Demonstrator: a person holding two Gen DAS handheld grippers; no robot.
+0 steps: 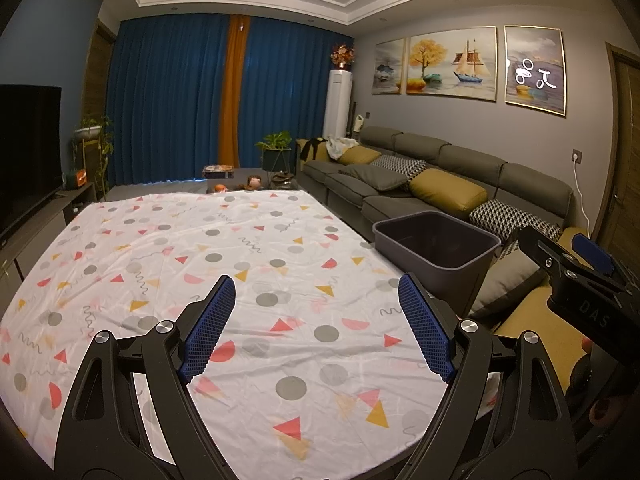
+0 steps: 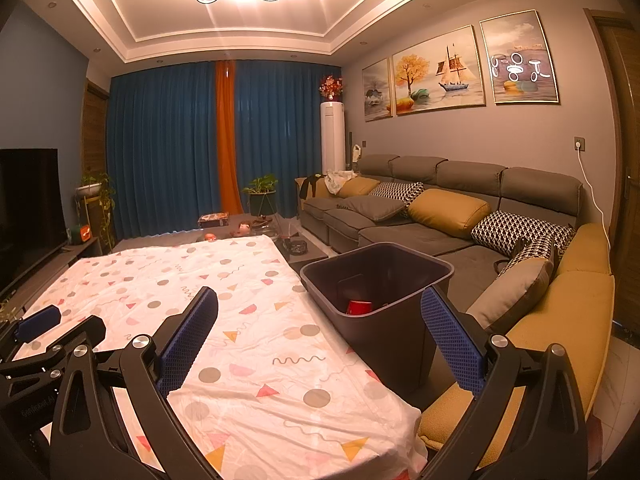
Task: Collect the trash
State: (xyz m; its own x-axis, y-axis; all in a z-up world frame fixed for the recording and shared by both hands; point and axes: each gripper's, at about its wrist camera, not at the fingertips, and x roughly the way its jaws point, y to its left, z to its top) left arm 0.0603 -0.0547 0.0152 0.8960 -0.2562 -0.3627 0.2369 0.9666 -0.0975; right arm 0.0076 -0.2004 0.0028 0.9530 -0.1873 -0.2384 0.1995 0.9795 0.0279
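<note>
**Both grippers wide, bin sitting at the right edge of the counter**

So here's the scene. The left hand-held gripper (image 1: pixel 316 332) fills the bottom of the left wrist view, jaws spread wide with nothing between them, just the patterned tablecloth (image 1: pixel 200 248) showing in the gap. Its blue ribbed pads (image 1: pixel 210 330) are tilted outward. The cloth is white with grey dots, red and yellow triangles and squiggles, and it covers the counter (image 2: pixel 434 354), whose dark top peeks out only under the bin in the right wrist view.

The right hand-held gripper (image 2: pixel 320 344) is likewise opened wide and holding nothing, low in the right wrist frame. In the left wrist view you can also catch it (image 1: pixel 580 276) poking in at the right edge, and the left one shows at the lower left of the right wrist frame.

The trash bin (image 2: pixel 384 312) is dark grey, upright, right of centre in the right wrist view, just beside the cloth's right edge and between the counter and the sofa (image 2: pixel 420 216). Inside it, near the bottom, there's a red item (image 2: pixel 359 307); can't really tell what it is. In the left wrist view the bin (image 1: pixel 436 248) sits at middle right, and its inside is too dark to read.

Background: blue curtains (image 1: pixel 168 100) with an orange strip in the upper middle, a TV (image 1: pixel 24 148) at the left edge, three paintings (image 2: pixel 440 76) at upper right.
</note>
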